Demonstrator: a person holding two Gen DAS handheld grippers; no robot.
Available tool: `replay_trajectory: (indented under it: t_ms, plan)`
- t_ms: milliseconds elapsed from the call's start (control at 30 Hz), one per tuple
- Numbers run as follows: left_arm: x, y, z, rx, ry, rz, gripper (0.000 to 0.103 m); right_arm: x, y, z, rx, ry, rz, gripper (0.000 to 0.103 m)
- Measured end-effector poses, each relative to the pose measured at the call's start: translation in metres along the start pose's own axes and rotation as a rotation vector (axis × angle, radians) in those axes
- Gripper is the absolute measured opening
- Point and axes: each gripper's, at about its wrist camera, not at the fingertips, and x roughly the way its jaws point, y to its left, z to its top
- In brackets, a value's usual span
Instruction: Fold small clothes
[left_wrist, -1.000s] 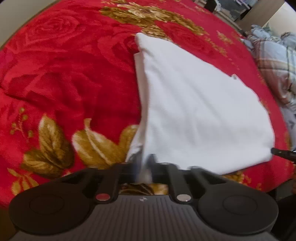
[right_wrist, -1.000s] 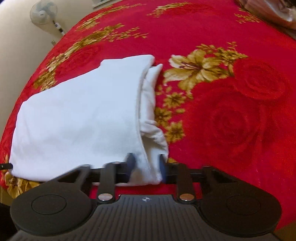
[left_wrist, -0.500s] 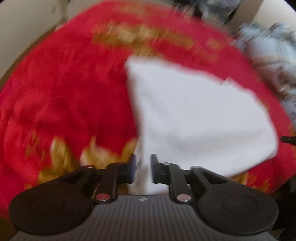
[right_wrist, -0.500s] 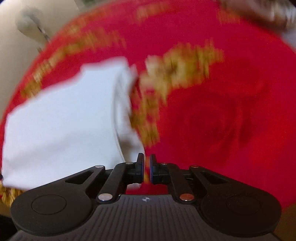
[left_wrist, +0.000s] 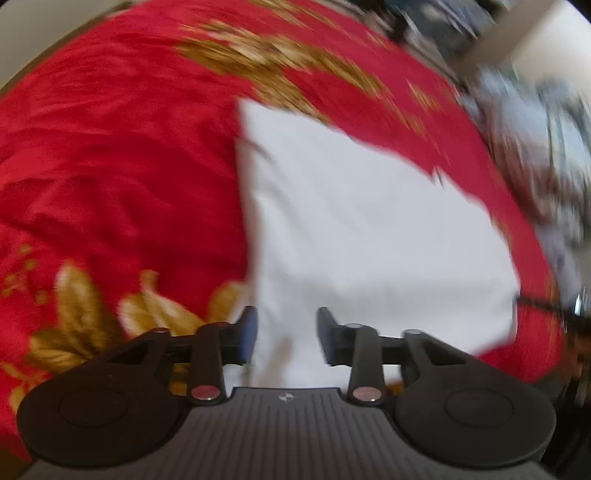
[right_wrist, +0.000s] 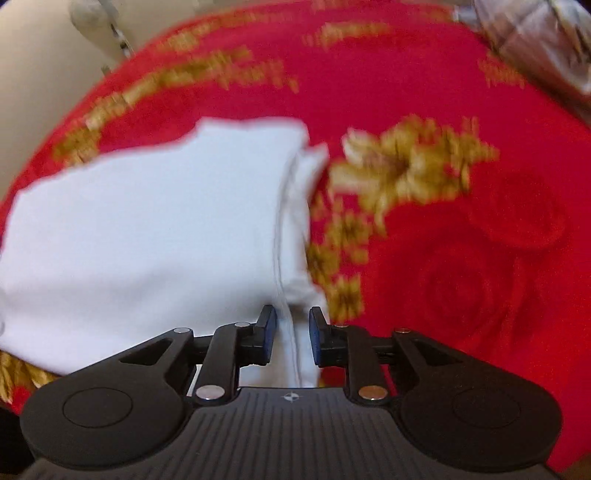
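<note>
Red bedspread (left_wrist: 110, 166), white garment (left_wrist: 351, 229) folded flat

A white garment (left_wrist: 362, 229) lies folded flat on the red floral bedspread (left_wrist: 110, 166), its near left corner between the left jaws, its layered right edge (right_wrist: 291, 236) between the right jaws.

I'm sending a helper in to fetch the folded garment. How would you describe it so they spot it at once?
Look at the bed under the red blanket with gold flowers. On it lies the white folded garment, a flat plain rectangle with layered edges along one side. It is the only white thing there, unlike the plaid bedding heaped at the blanket's edge.
</note>
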Motion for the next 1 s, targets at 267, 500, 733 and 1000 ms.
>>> replay_trajectory:
  t_ms: [267, 500, 733, 1000]
  plan:
    - [0.014, 0.036, -0.007, -0.17, 0.087, -0.029, 0.056, -0.009, -0.001, 0.018, 0.064, -0.082, 0.026, 0.026]
    - [0.026, 0.031, -0.016, -0.097, 0.11, 0.012, 0.051, -0.013, 0.002, 0.026, 0.089, -0.099, 0.053, 0.026]
    - [0.027, 0.031, -0.015, -0.118, 0.093, -0.051, 0.03, -0.014, 0.002, 0.028, 0.1, -0.104, 0.055, 0.026]
    - [0.034, 0.035, -0.019, -0.119, 0.132, -0.03, 0.026, -0.013, 0.001, 0.028, 0.111, -0.105, 0.048, 0.026]
